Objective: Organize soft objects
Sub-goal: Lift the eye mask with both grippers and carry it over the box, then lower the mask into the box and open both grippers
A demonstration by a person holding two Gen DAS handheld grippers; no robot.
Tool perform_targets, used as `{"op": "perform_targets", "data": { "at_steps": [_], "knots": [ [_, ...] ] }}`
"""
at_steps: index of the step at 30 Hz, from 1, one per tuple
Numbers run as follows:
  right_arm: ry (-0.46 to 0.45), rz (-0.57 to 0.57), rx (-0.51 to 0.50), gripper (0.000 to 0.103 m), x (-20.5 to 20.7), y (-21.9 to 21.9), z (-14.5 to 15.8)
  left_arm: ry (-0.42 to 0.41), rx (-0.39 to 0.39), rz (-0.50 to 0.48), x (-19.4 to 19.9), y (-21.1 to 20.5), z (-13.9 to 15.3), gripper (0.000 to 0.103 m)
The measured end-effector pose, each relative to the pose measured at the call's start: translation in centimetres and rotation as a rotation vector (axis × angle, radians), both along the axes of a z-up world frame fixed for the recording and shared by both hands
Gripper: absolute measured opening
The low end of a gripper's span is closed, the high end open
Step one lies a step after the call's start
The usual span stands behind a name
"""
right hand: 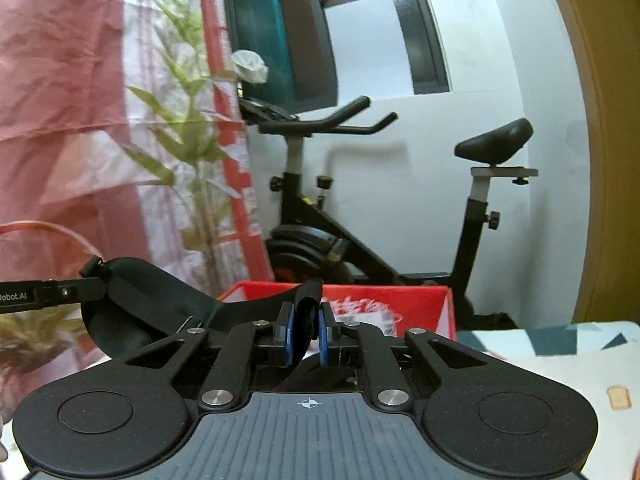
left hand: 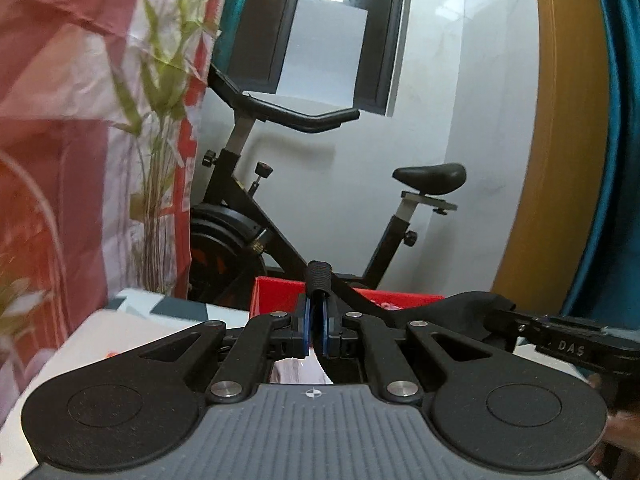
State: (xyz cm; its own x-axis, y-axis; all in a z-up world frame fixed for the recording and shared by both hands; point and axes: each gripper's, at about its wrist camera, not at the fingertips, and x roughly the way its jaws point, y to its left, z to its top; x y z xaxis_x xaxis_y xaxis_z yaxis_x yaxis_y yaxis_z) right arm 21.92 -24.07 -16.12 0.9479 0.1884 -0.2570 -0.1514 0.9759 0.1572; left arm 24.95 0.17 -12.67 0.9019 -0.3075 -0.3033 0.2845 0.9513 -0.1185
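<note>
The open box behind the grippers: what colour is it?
Red; the open box shows best in the right wrist view.

— What do your tongs look like right now?

— My left gripper (left hand: 316, 330): matte black linkage arms, silver round screw heads at each pivot, blue pads (left hand: 305, 326) on the fingers, a grey ribbed body with a small white crosshair mark.

— And the other one?

— My right gripper (right hand: 307, 338) is built the same: black arms, silver screws, blue pads (right hand: 325, 340), two round discs on the wide black lobes. Its side reads "DAS"; the left one's reads "Robot.AI".
</note>
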Motion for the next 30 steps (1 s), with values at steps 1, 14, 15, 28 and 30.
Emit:
{"op": "perform_targets", "data": {
  "at_steps": [1, 14, 15, 28, 30],
  "knots": [
    [0.006, -0.011, -0.004, 0.011, 1.0, -0.1, 0.0, -0.002, 0.025, -0.001, 0.8, -0.6, -0.1, 0.007],
    [0.295, -0.01, -0.2, 0.01, 8.7, 1.2, -5.7, 0.33, 0.146, -0.1, 8.4, -3.3, -6.7, 0.007],
    [0.316, -0.003, -0.198, 0.01, 9.0, 1.3, -6.1, 0.335, 0.15, -0.098, 8.5, -3.2, -7.0, 0.007],
    [0.379, -0.061, -0.165, 0.021, 9.5, 1.3, -6.6, 0.305, 0.228, -0.116, 9.2, -3.1, -6.1, 0.022],
    [0.346, -0.089, -0.198, 0.031, 9.0, 1.5, -5.9, 0.269, 0.218, -0.106, 8.6, -2.7, -5.2, 0.041]
  ]
}}
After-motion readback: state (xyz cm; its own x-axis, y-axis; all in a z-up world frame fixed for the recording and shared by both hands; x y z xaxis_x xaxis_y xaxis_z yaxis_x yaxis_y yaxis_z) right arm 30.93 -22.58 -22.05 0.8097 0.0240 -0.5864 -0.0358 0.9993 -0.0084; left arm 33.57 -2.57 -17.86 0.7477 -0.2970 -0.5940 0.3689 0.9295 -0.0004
